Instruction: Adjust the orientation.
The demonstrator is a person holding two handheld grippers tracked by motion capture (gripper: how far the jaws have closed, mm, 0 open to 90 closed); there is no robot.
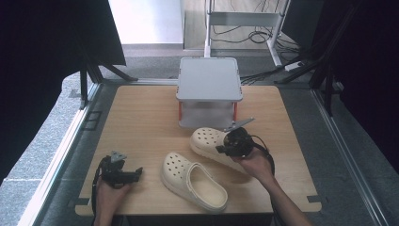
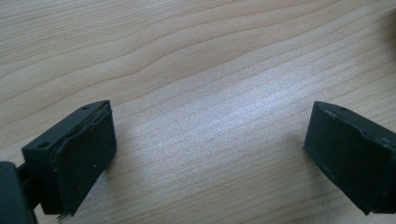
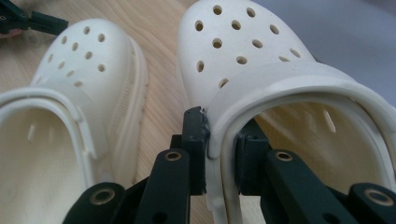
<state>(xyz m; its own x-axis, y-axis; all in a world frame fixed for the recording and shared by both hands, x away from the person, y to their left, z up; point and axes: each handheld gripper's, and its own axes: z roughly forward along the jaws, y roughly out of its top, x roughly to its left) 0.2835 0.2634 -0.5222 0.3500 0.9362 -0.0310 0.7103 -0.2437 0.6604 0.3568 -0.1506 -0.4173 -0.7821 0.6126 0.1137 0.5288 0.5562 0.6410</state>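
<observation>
Two cream perforated clogs lie on the wooden table [image 1: 141, 117]. The far clog [image 1: 207, 140] sits in front of the grey stand, and my right gripper [image 1: 225, 149] is shut on its side wall. In the right gripper view the jaws pinch that clog's [image 3: 261, 70] rim, one inside the opening and one outside, at my right gripper [image 3: 223, 140]. The near clog [image 1: 193, 181] [image 3: 79, 84] lies free beside it. My left gripper [image 1: 134, 173] rests at the front left, open, with bare wood between its pads [image 2: 79, 154].
A grey stand [image 1: 209, 77] with a flat top and red corner posts stands at the table's back middle. Black curtains hang left and right. Cables and a frame lie on the floor beyond the table.
</observation>
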